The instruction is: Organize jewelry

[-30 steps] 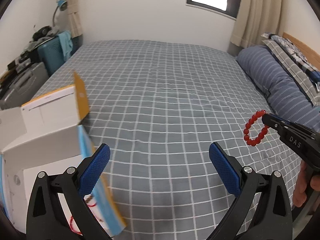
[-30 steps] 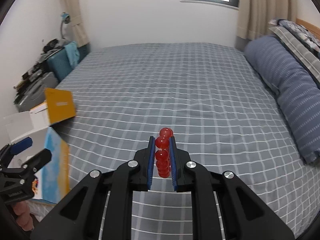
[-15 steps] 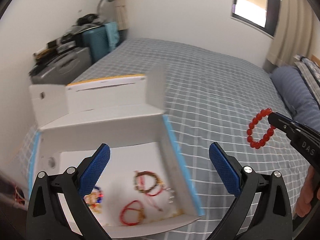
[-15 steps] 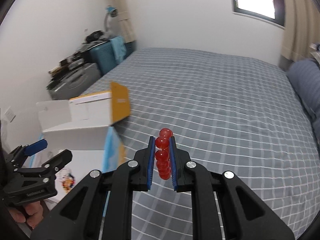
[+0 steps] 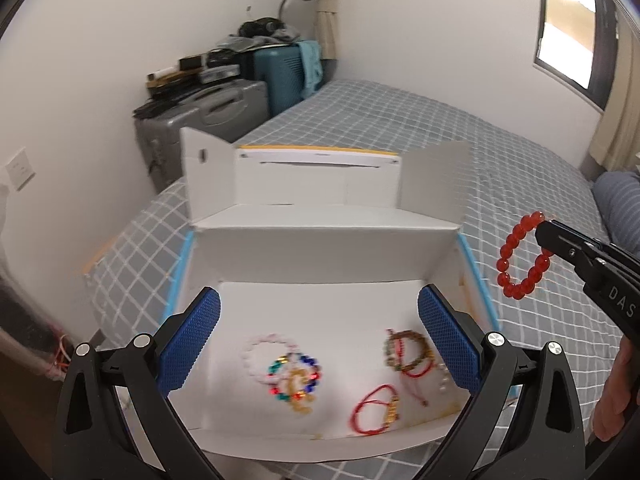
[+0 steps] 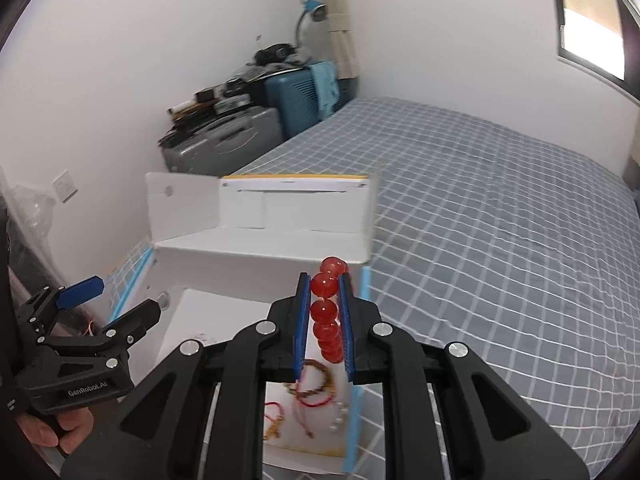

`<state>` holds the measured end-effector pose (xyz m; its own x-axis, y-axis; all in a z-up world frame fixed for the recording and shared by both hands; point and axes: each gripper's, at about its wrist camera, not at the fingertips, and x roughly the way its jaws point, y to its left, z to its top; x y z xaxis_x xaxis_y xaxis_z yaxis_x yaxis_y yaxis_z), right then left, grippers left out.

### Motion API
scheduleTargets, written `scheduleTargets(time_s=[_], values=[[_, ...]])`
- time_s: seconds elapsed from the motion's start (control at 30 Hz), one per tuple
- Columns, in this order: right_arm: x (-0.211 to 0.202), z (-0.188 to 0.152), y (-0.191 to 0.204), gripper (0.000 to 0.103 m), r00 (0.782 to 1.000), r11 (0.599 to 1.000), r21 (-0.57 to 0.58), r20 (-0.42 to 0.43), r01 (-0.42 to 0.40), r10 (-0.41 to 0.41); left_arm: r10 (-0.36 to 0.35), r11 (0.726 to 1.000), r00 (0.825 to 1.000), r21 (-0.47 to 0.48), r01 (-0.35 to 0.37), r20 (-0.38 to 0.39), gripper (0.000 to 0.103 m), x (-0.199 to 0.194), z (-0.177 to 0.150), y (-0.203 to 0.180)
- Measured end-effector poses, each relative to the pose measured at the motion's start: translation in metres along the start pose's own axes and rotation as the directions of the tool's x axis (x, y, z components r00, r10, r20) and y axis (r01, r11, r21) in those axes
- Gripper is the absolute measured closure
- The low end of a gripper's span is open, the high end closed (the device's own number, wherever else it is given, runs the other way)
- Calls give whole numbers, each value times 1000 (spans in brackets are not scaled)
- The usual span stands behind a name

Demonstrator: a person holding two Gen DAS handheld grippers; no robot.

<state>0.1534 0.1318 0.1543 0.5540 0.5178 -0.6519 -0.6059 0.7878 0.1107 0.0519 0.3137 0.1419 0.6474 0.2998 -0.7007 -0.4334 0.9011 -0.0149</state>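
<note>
The white box [image 5: 320, 248] on the bed [image 5: 500, 168] holds several bracelets [image 5: 292, 372] — the left gripper [image 5: 318, 340] gapes above it, the right gripper [image 6: 325, 320] pinching a red bead bracelet [image 6: 326, 312].

Both views are evenly and softly lit, with daylight entering from the window [image 5: 568, 40] at about two o'clock, its pane blown out to white. The white walls read bright; shadows are faint. Fisheye bending curves the bed [image 6: 500, 208] grid lines and leaves a dark vignette around every edge. Motion blur smears the white box [image 5: 320, 248] flaps and the bracelets inside, while the gripper fingers [image 5: 188, 340] stay sharp.
</note>
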Motion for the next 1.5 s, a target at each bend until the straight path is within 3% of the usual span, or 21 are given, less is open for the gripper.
scheduleTargets(time_s=[0.27, 0.6, 0.9, 0.97, 1.03, 1.1, 1.3, 1.5], values=[[41, -15, 40, 90, 998, 999, -36, -62, -35, 32, 21, 999, 998, -38, -23, -52, 6, 16, -17, 34], [102, -53, 48, 90, 968, 999, -8, -248, -52, 48, 27, 997, 992, -71, -35, -119, 6, 44, -37, 52], [118, -72, 52, 87, 953, 999, -4, -299, -47, 44, 24, 997, 990, -63, -33, -137, 6, 51, -45, 53], [116, -70, 53, 80, 958, 999, -5, -286, -41, 38, 24, 998, 990, -61, -33, -136, 6, 50, -46, 53], [110, -67, 51, 59, 964, 999, 4, -263, -42, 41, 25, 998, 991, -59, -34, -132, 6, 48, -46, 52], [101, -64, 50, 53, 972, 999, 1, -231, -33, 32, 24, 998, 992, -56, -31, -126, 6, 45, -47, 50], [66, -63, 44, 7, 991, 1000, -2, -134, -17, 17, 18, 999, 995, -40, -22, -94, 6, 28, -51, 41], [32, -77, 36, 7, 997, 999, -5, -61, 49, -49, -1, 1000, 997, -25, -1, -74, 6, 10, -66, 32]])
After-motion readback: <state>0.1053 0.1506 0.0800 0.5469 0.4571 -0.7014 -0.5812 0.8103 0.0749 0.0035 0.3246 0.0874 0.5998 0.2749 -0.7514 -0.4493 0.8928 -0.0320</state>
